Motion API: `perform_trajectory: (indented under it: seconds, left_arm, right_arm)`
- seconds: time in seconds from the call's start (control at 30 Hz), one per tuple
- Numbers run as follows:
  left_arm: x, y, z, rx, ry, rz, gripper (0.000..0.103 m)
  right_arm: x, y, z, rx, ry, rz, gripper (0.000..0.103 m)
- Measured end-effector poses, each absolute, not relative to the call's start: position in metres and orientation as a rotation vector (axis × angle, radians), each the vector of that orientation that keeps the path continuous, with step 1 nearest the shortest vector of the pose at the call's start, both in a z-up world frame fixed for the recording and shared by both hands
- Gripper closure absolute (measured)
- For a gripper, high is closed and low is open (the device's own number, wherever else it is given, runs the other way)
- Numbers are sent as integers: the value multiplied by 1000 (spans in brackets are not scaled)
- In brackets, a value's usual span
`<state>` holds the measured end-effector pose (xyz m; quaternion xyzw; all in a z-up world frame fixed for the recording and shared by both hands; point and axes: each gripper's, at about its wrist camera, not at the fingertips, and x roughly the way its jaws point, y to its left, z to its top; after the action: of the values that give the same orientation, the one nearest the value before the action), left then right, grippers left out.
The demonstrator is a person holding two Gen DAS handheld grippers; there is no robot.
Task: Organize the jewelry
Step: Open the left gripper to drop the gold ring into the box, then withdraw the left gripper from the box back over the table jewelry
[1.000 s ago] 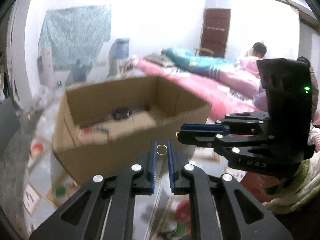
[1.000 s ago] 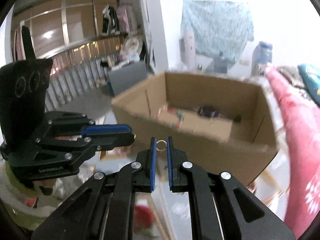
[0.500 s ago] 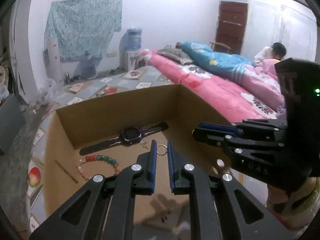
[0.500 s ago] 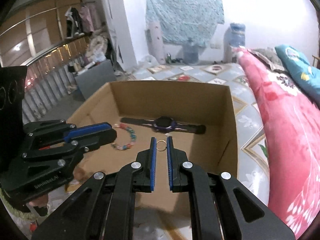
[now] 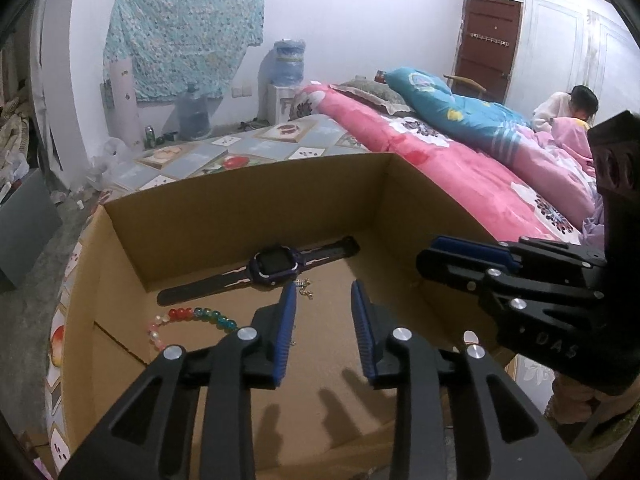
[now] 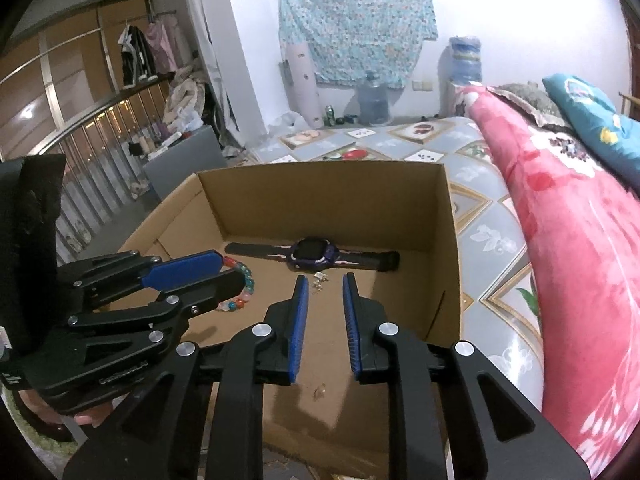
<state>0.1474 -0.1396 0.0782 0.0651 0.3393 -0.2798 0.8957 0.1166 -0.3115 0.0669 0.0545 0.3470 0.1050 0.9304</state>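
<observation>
Cardboard box (image 5: 248, 216) under both my tongs; watch (image 5: 276, 266) lies by its far wall, bead bracelet (image 5: 192, 320) nearer its left wall. Left tongs (image 5: 323, 292) and right tongs (image 6: 323, 282) are opening with nothing between the pads, and the small gold chain (image 6: 319, 282) sits on the box floor just in front of the watch. I should finish spreading and lift straight up so no pad snags it.

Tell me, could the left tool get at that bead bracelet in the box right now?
Probably yes. The left tool, jaws opening and empty, hangs over the open cardboard box; the bead bracelet lies uncovered just beside it.

The left tool (image 5: 324, 292), jaws opening and empty, hangs over a cardboard box (image 5: 240, 216) holding a watch (image 5: 276, 266).
</observation>
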Motion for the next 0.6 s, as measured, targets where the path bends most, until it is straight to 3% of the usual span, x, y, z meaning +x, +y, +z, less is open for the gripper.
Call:
perform_trajectory:
  seconds: [0.2, 0.6]
  left_arm:
    - [133, -131, 90, 123, 661, -590, 71]
    - [89, -98, 110, 91, 595, -587, 58]
  right_arm:
    - [105, -313, 80, 134, 665, 232, 81]
    - [74, -308, 102, 154, 596, 266, 62]
